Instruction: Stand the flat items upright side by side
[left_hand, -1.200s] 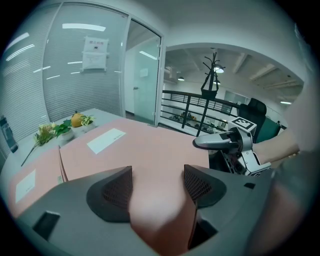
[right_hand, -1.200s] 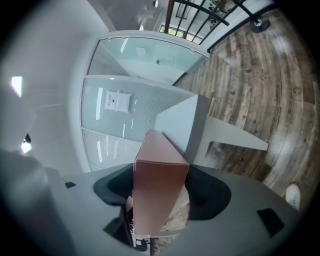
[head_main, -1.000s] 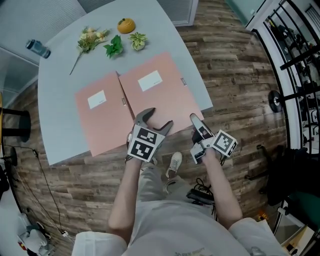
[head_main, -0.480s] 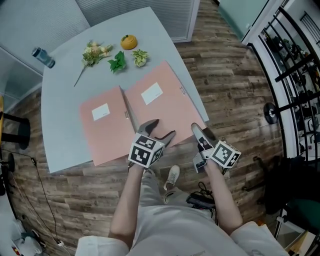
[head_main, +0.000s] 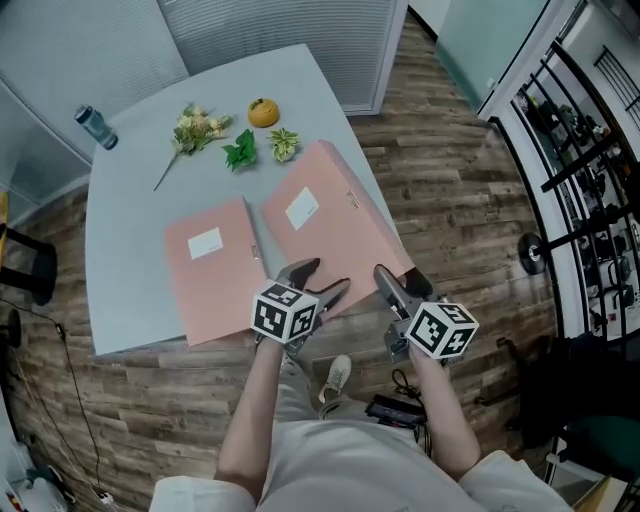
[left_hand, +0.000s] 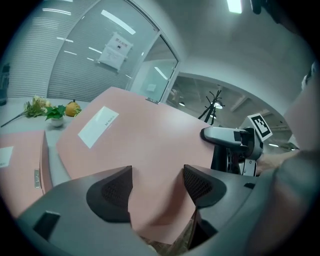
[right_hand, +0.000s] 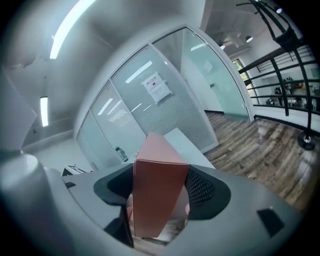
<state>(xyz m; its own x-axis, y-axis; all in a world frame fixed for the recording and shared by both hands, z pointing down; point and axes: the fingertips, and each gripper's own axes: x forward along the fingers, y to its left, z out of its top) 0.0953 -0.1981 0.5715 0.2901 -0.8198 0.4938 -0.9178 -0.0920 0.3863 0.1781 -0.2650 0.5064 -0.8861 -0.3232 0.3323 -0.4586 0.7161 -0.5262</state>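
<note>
Bright, even ceiling light; fisheye edges, blurred near foreground.

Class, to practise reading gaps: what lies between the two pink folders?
Nothing but a narrow bare strip of table. It separates the left folder from the right folder. The head view shows it most clearly.

Flat pink folder (head_main: 213, 272), tilted pink folder (head_main: 330, 228)

Nothing is legible, even the label (head_main: 301, 208) on the folder (head_main: 345, 240).
</note>
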